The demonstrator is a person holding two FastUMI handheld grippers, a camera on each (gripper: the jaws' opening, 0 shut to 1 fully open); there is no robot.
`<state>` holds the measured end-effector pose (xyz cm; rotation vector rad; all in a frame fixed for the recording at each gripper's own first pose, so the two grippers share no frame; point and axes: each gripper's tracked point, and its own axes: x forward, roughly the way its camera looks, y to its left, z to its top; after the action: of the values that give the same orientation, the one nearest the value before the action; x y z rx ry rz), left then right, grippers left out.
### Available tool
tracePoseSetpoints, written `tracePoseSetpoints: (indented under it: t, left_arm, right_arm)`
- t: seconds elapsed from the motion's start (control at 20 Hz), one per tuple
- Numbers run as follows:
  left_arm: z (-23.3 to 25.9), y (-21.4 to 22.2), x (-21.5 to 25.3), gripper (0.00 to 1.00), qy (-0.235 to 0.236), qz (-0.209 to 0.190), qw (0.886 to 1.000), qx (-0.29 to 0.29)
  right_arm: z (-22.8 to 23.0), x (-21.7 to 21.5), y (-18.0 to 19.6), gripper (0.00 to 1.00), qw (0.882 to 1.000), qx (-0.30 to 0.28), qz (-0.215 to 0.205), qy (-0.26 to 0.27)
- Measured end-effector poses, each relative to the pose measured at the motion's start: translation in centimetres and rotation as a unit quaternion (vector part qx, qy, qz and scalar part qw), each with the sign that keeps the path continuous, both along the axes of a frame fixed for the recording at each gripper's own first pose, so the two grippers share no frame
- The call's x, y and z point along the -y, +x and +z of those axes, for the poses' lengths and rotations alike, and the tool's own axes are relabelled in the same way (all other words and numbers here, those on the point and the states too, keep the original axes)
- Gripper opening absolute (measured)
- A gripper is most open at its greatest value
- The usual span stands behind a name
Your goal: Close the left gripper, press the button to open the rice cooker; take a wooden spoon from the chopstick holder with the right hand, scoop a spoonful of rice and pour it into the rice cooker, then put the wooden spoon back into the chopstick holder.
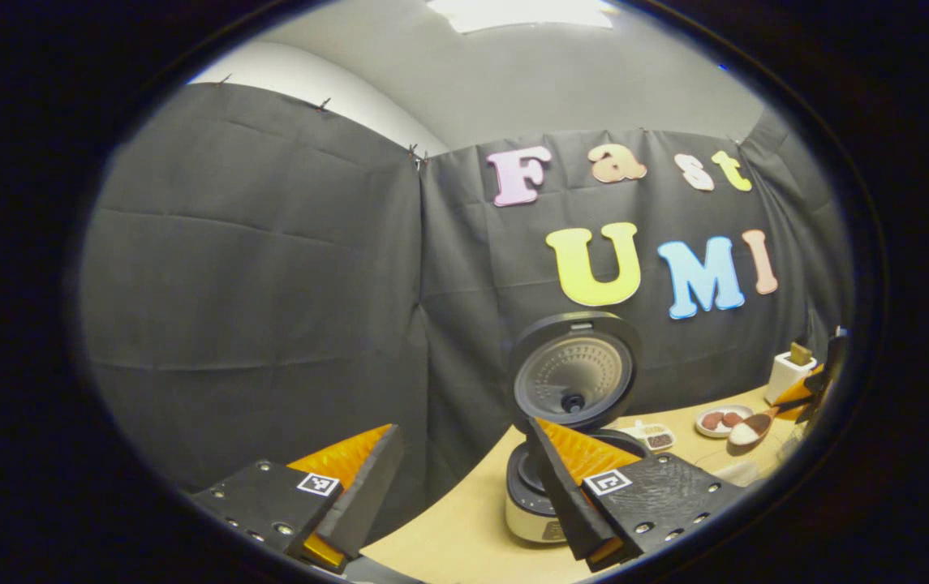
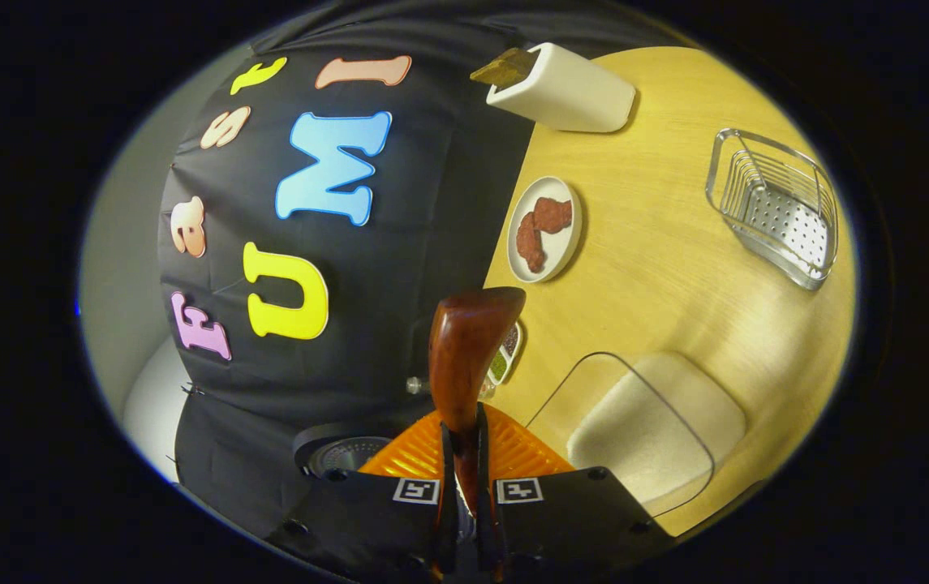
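The rice cooker stands open on the table, its round lid raised upright. My left gripper hangs open in front of it with nothing between its fingers. At the far right of the left gripper view, the wooden spoon carries white rice above the table, well to the right of the cooker. My right gripper is shut on the spoon's handle, and the brown spoon points ahead. A clear container of rice lies just beside it. The white chopstick holder stands farther off, and also appears as the holder.
A small plate with red-brown food sits near the cloth wall. A metal drain basket stands on the wooden table. A little divided dish lies between the cooker and the plate.
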<state>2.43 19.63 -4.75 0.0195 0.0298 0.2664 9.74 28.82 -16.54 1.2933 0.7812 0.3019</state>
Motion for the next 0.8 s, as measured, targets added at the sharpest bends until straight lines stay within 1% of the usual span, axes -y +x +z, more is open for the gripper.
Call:
tracePoseSetpoints:
  t: [0.2, 0.25, 0.3, 0.35, 0.4, 0.65, 0.7, 0.75, 0.8]
  left_arm:
    - [-0.1, -0.7, -1.7, 0.92, 0.001, 0.017, 1.0, 0.0]
    - [-0.1, -0.9, -2.3, 0.93, 0.002, 0.021, 1.0, -0.001]
    - [-0.2, -1.1, -2.7, 0.93, 0.003, 0.026, 1.0, -0.002]
    - [-0.2, -1.3, -3.2, 0.93, 0.003, 0.031, 1.0, -0.003]
    - [-0.3, -1.5, -3.6, 0.93, 0.003, 0.036, 0.999, -0.004]
    - [-0.4, -2.2, -5.6, 0.92, 0.007, 0.057, 0.998, -0.006]
    - [-0.5, -2.3, -6.0, 0.92, 0.007, 0.062, 0.998, -0.007]
    - [-0.7, -2.5, -6.4, 0.92, 0.007, 0.066, 0.998, -0.008]
    - [-0.8, -2.8, -6.8, 0.92, 0.007, 0.071, 0.997, -0.009]
  right_arm:
    - [1.8, -4.0, 0.5, 0.11, 0.999, 0.01, 0.029, 0.013]
    - [1.9, -5.1, 0.7, 0.11, 0.999, 0.012, 0.036, 0.015]
    - [2.1, -6.3, 0.6, 0.15, 0.999, 0.012, 0.043, 0.018]
    - [2.2, -7.5, 0.7, 0.15, 0.998, 0.012, 0.051, 0.021]
    - [2.4, -8.6, 0.5, 0.11, 0.998, 0.013, 0.06, 0.021]
    - [2.8, -14.4, 0.3, 0.11, 0.995, 0.02, 0.099, 0.025]
    - [2.9, -15.3, 0.2, 0.15, 0.994, 0.022, 0.107, 0.025]
    - [2.9, -16.4, 0.1, 0.11, 0.993, 0.025, 0.115, 0.023]
    - [2.9, -17.4, -0.1, 0.11, 0.992, 0.029, 0.123, 0.02]
